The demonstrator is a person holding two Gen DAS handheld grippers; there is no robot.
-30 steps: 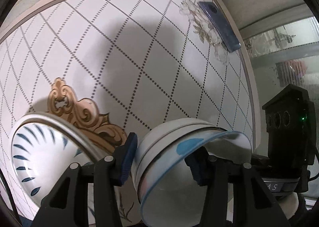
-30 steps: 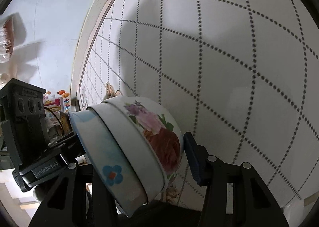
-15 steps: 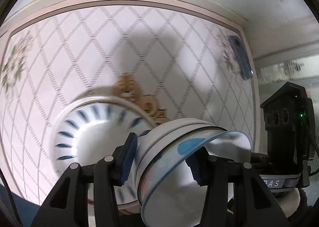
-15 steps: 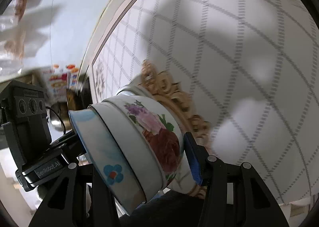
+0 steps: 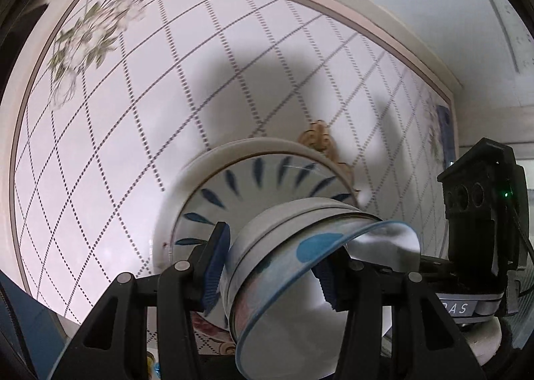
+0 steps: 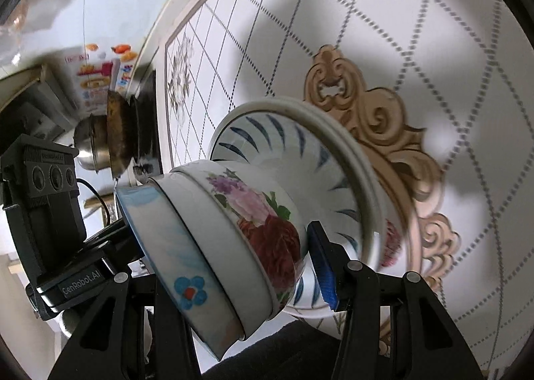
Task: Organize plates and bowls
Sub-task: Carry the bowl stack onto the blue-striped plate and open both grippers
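Note:
Both grippers hold one stack of nested bowls between them. My left gripper (image 5: 270,266) is shut on the stack's rim (image 5: 300,263): a blue-rimmed bowl with blue spots nested in white bowls. My right gripper (image 6: 230,266) is shut on the same stack (image 6: 240,239), whose outer bowl bears red and pink roses. Just beyond the stack sits a blue-leaf patterned bowl (image 5: 253,186) inside a larger white bowl, also in the right wrist view (image 6: 300,153). The stack's base is close over this bowl's mouth.
A table (image 5: 133,113) with white diamond-grid cloth and gold ornament (image 6: 383,123) lies below. A blue phone (image 5: 445,133) lies at its far right edge. A metal pot (image 6: 90,149) and dark cookware (image 6: 130,133) stand beyond the table's far edge.
Both grippers have carried the bowl stack over to the blue-leaf bowl, which now sits centred right behind the stack. The grip on the stack is unchanged.

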